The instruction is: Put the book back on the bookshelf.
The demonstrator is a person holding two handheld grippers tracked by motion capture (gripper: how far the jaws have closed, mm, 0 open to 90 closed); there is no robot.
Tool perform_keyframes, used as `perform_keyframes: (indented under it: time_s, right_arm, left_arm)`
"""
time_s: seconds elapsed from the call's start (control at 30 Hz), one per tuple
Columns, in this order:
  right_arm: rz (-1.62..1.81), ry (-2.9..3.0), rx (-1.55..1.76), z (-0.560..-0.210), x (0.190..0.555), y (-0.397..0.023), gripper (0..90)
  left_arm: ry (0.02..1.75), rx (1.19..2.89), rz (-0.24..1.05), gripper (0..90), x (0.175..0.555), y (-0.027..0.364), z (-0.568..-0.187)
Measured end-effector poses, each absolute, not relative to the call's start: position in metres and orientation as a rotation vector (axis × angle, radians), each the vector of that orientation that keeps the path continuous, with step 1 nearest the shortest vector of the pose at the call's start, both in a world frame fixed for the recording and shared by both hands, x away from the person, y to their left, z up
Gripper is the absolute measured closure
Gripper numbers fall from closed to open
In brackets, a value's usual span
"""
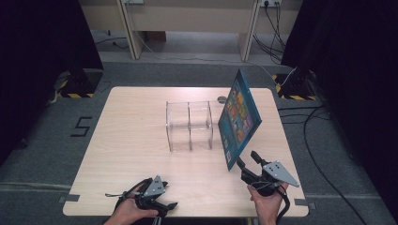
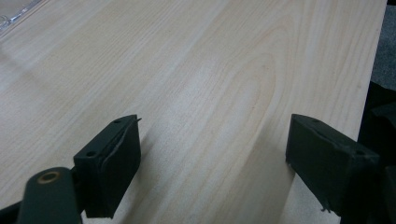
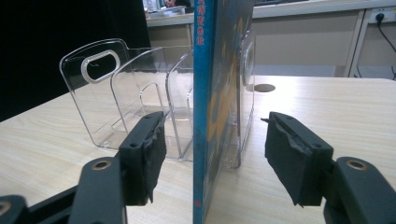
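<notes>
Upright on edge, blue book (image 1: pixel 239 119) between my right gripper's (image 3: pixel 212 161) spread fingers (image 3: pixel 147 154), apart from both, just beside clear divided holder (image 1: pixel 189 125) mid-surface (image 1: pixel 131 140), my left gripper (image 2: pixel 212 163) spread wide, empty, near the front edge.

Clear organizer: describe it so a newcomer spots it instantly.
On the light wooden table, look near the middle, toward the far edge. The clear organizer sits there, a see-through plastic bin split by dividers. Unlike the blue book tilted at its right, it is colourless.
</notes>
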State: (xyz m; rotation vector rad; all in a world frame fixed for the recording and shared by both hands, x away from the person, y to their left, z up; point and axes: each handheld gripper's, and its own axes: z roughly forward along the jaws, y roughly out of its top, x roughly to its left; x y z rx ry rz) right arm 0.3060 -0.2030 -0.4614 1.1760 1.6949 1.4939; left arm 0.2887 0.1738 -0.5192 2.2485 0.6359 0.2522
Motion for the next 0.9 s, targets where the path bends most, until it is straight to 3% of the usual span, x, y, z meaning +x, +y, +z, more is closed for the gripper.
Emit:
perform_keyframes:
  time_s: [0.9]
  right_arm:
    - [1.488,1.763,1.169,-0.469,0.286,-0.220,30.7]
  left_arm:
    - [0.635,2.245,0.253,16.6,0.289,0.174,-0.520]
